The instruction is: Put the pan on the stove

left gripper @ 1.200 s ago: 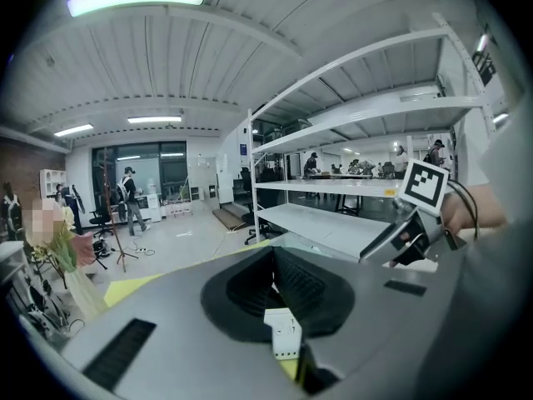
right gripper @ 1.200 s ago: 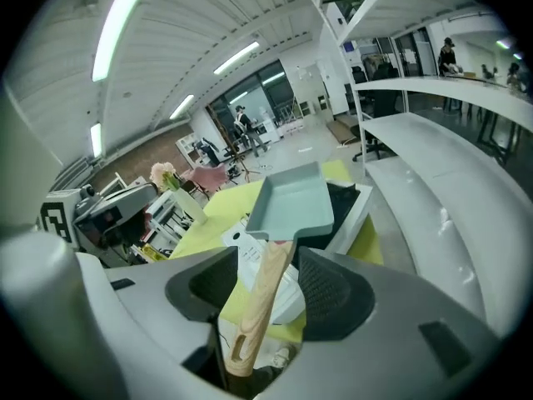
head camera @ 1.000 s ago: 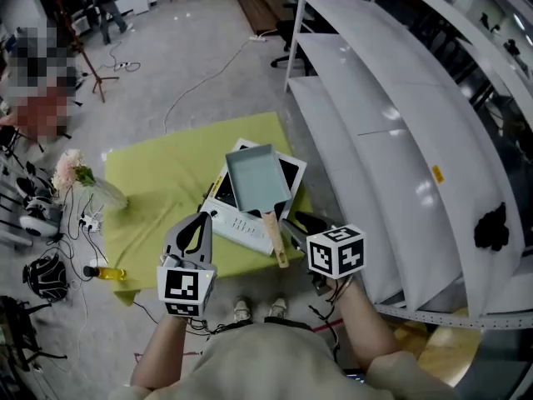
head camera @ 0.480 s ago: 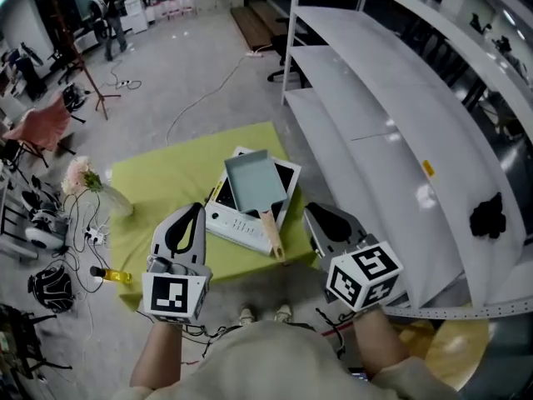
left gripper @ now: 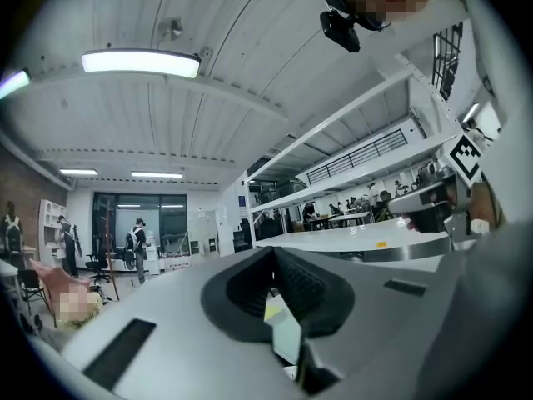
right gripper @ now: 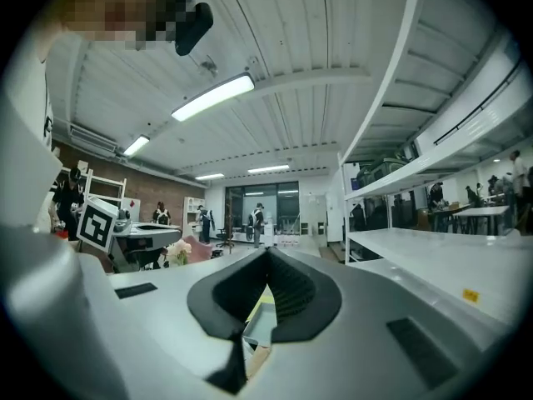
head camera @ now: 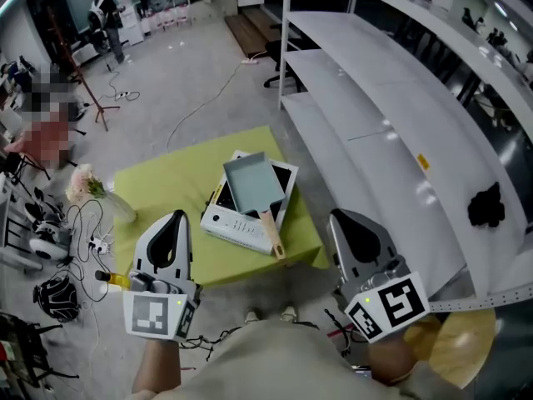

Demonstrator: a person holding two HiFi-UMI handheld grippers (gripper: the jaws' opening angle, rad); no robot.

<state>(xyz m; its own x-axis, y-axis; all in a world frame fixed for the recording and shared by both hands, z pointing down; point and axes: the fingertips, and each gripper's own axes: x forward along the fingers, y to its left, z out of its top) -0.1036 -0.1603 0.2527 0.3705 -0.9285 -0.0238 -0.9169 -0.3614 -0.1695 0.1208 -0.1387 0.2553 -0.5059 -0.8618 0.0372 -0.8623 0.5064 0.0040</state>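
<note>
A light blue square pan (head camera: 254,183) with a wooden handle (head camera: 271,230) rests on top of the white portable stove (head camera: 236,220) on the yellow-green table (head camera: 166,190). Both grippers are held back near my body, short of the table's front edge. My left gripper (head camera: 175,217) is shut and empty, to the left of the stove. My right gripper (head camera: 340,217) is shut and empty, to the right of the pan handle. In the left gripper view the closed left gripper (left gripper: 273,252) shows a sliver of the pan (left gripper: 287,340) below its tips; the right gripper (right gripper: 268,252) shows the pan (right gripper: 258,327) likewise.
White shelving (head camera: 375,115) runs along the right, with a black object (head camera: 485,205) on one shelf. A vase of flowers (head camera: 87,186) stands at the table's left edge. A yellow bottle (head camera: 112,279) and cables lie on the floor at left. A person (head camera: 107,15) stands far off.
The right gripper has left the pan handle, drawn back toward me and its jaws have shut. The left gripper has also pulled back and lower. The pan stays on the stove.
</note>
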